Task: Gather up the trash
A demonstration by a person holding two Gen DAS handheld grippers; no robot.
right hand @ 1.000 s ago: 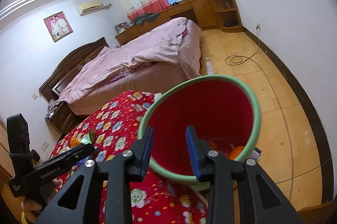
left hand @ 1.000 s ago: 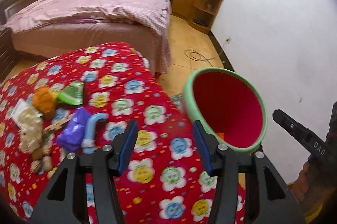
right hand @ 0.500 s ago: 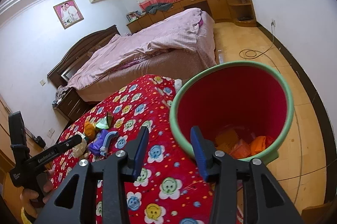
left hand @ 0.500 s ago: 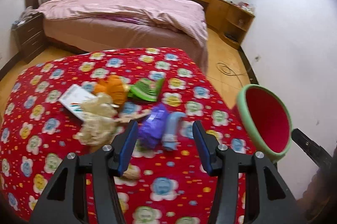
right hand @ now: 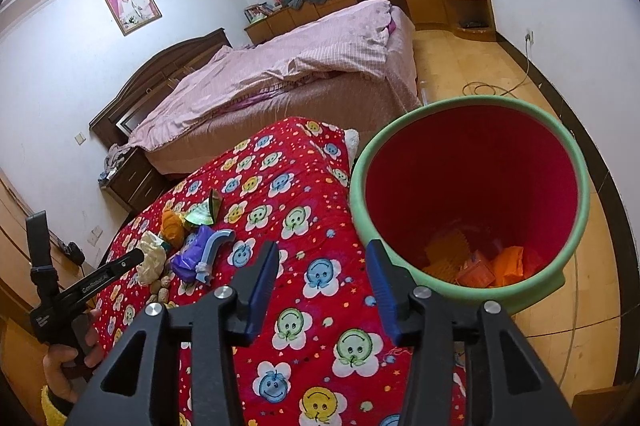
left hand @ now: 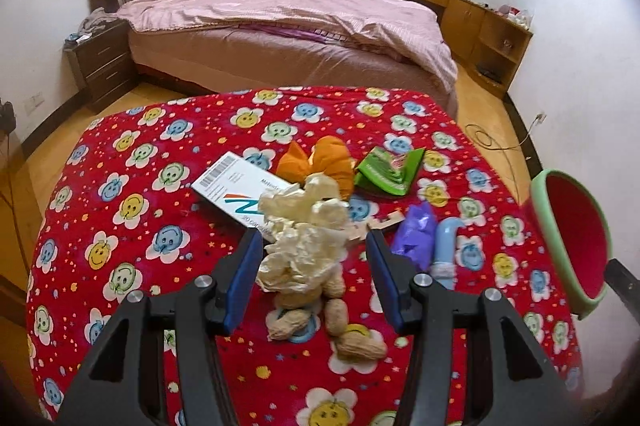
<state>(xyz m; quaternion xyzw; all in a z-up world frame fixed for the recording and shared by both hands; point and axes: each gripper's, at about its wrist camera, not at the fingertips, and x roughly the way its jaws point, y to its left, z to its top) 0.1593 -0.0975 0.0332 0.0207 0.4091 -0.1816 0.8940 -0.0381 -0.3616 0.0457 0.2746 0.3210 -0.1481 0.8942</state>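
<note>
In the left wrist view, the left gripper [left hand: 314, 272] stands apart around a crumpled cream wrapper [left hand: 302, 238] on the red flowered cloth [left hand: 168, 186], its pads clear of the wrapper; peanuts [left hand: 344, 330] lie just beside the wrapper. In the right wrist view, the right gripper [right hand: 320, 286] is empty, its jaws opening, over the cloth just beside the red bin [right hand: 472, 186], which holds orange scraps [right hand: 492, 264].

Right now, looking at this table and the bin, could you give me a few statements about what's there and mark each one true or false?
1. The bin already holds orange scraps. True.
2. The crumpled paper lies between the left tool's fingers. True.
3. The right tool grips a wrapper. False: its jaws are opening with nothing between them.
4. The green packet is inside the bin. False: it lies on the red cloth.
5. Peanuts lie beside the paper. True.
</note>
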